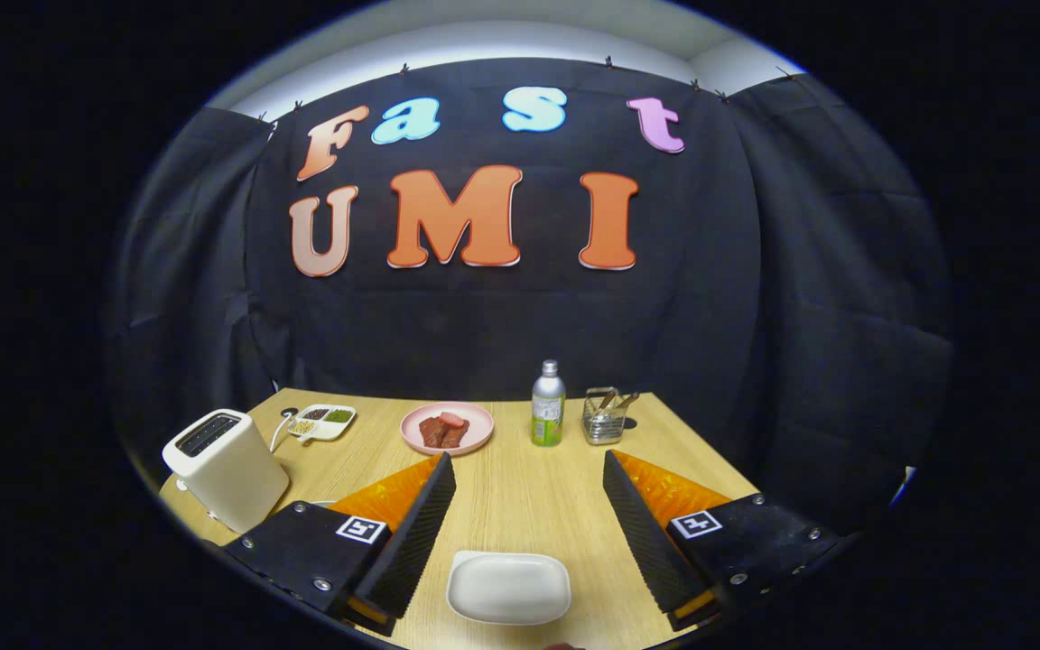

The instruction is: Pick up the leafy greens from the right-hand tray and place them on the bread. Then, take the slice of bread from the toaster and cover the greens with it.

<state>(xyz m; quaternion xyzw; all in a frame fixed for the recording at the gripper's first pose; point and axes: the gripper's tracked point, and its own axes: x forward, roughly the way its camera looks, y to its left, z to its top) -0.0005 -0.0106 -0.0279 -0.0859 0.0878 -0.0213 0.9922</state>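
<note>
Pale wood-grain worktop (520, 487), smooth and matt; glossy cream plastic toaster (224, 469); smooth white dish (508, 588) between the wide-apart ribbed pads (416, 533) of the claw (529, 469); shiny metal-capped bottle (548, 403); wire-mesh metal basket (604, 420); glazed pink plate (447, 428).

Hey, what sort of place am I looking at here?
Likely a staged kitchen table in a recording booth: a white toaster, a pink plate of meat and a wire cutlery holder on a wooden table. The gripper hovers open.
</note>
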